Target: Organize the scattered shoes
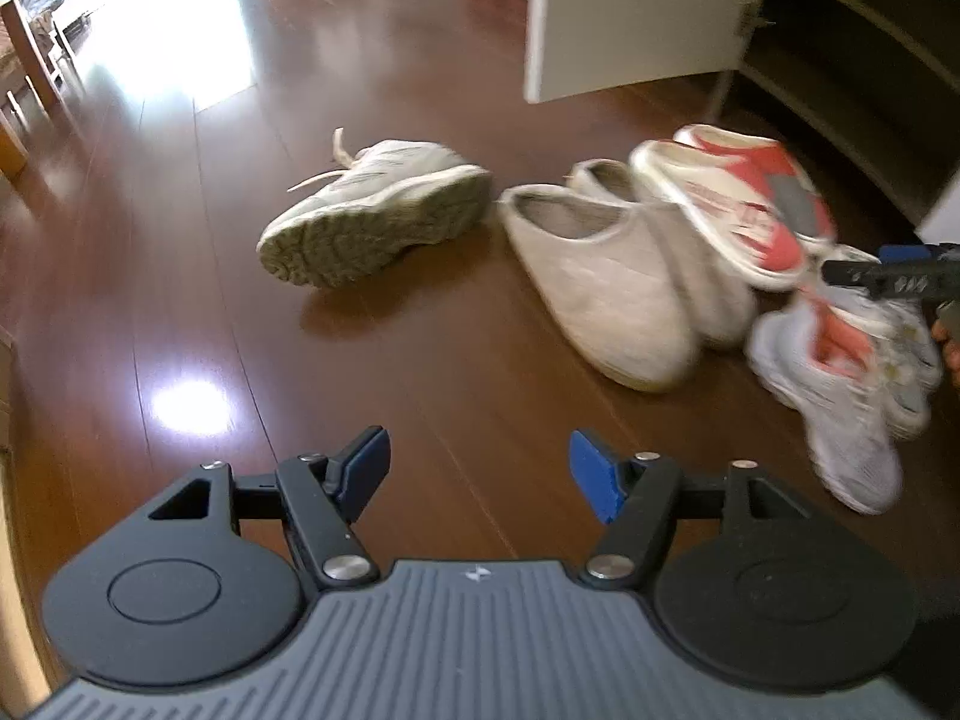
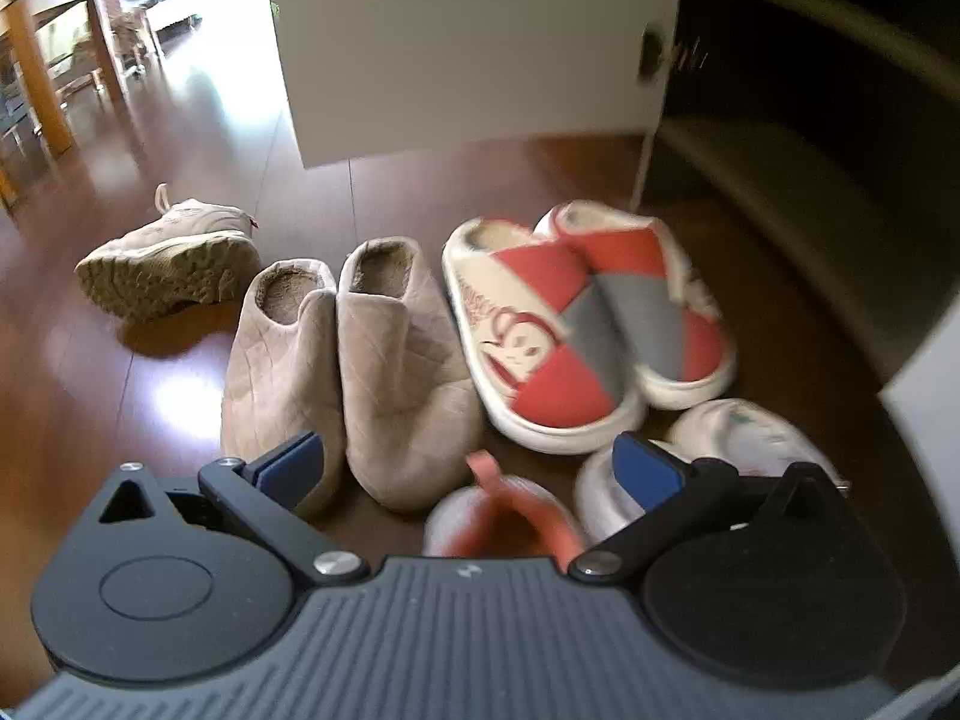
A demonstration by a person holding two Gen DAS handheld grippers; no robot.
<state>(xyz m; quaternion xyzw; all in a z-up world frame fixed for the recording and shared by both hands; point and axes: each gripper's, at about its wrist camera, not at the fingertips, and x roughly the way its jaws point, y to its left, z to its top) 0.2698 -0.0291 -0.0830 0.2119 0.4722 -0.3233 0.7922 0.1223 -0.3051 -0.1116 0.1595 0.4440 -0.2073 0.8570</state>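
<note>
A beige sneaker [image 1: 378,216] [image 2: 171,258] lies on its side on the dark wooden floor, sole toward me, apart from the rest. Two beige slippers [image 1: 606,282] [image 2: 354,360] stand side by side. Beside them sits a red, grey and white pair of slippers [image 1: 744,204] [image 2: 576,324]. Two white sneakers with orange lining [image 1: 840,384] [image 2: 516,516] lie nearest the right gripper. My left gripper [image 1: 480,474] hangs open over bare floor, short of the shoes. My right gripper [image 2: 468,468] [image 1: 888,273] stands wide open above the white sneakers, with nothing held.
A white cabinet door [image 1: 636,12] [image 2: 474,42] stands open behind the shoes, with dark shelves [image 1: 852,72] to its right. A wooden table and chairs [image 2: 54,60] stand at the far left. Sunlight glares on the floor [image 1: 180,42].
</note>
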